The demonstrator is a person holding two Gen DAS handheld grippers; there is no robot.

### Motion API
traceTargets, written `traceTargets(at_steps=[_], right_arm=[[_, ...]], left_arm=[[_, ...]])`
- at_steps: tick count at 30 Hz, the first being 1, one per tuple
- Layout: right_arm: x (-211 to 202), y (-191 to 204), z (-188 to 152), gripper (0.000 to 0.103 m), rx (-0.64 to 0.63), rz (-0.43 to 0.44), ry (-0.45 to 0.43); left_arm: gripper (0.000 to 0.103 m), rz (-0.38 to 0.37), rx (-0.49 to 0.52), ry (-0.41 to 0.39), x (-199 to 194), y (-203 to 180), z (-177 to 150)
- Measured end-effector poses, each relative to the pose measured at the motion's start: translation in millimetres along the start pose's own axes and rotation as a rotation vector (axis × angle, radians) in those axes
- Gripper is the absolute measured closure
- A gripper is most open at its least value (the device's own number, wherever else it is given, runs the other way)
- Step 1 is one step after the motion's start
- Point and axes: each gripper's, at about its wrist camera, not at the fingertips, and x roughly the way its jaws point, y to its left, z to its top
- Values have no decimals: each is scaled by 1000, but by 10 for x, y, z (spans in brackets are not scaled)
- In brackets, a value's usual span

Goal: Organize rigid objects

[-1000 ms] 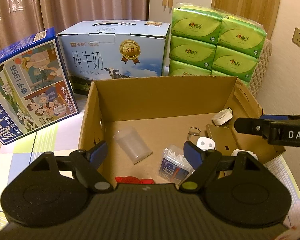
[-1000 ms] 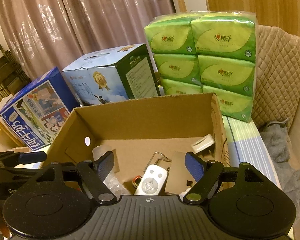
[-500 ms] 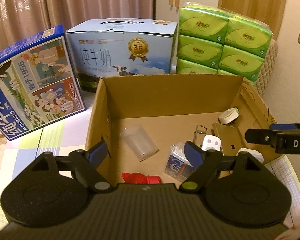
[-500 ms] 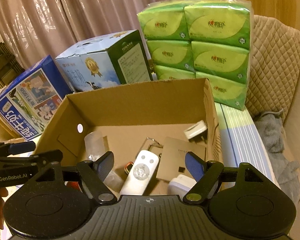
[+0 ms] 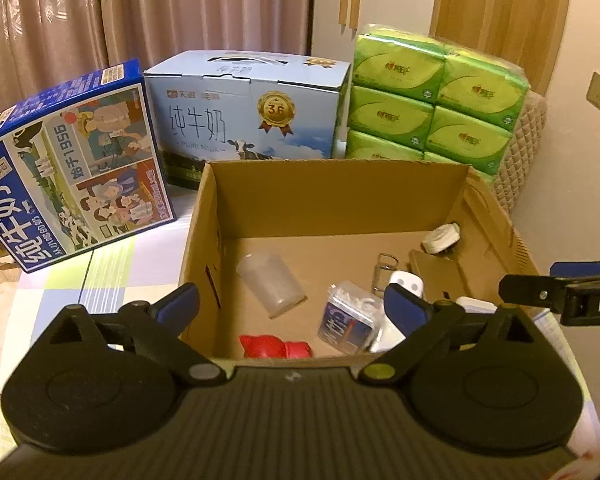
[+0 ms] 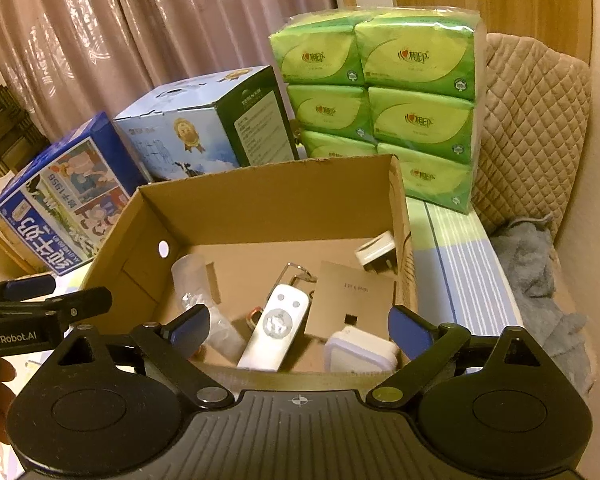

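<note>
Left wrist view: open brown cardboard box [image 5: 204, 240] holds the rigid bits, w/ clear plastic cup [image 5: 271, 283] on its side near left wall, white remote control [image 6: 275, 327] mid-floor, white plug adapter [image 6: 376, 255] in far right corner. Risk: cup is smooth and round, so could roll or slip from the pads. Left gripper [image 5: 292, 304] & right gripper [image 6: 300, 326] both opening wide, nothing between jaws, touching nothing.

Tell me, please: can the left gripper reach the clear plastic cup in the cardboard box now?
Probably yes. The clear plastic cup lies alone on the floor of the open-topped cardboard box; the left gripper is empty, jaws opening. Only the near wall must be cleared.
</note>
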Motion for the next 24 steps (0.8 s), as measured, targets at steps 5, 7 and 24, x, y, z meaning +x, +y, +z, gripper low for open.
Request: traceTargets(at_steps=[5, 7, 24], right_arm=[[-151, 14, -62, 10, 7, -20, 7], [-226, 24, -82, 10, 11, -21, 9], [-1114, 329, -590, 10, -21, 6, -17]], left_arm=[[4, -12, -1, -14, -205, -26, -63], [4, -12, -14, -26, -301, -18, -88], [4, -2, -79, -79, -1327, -35, -665]])
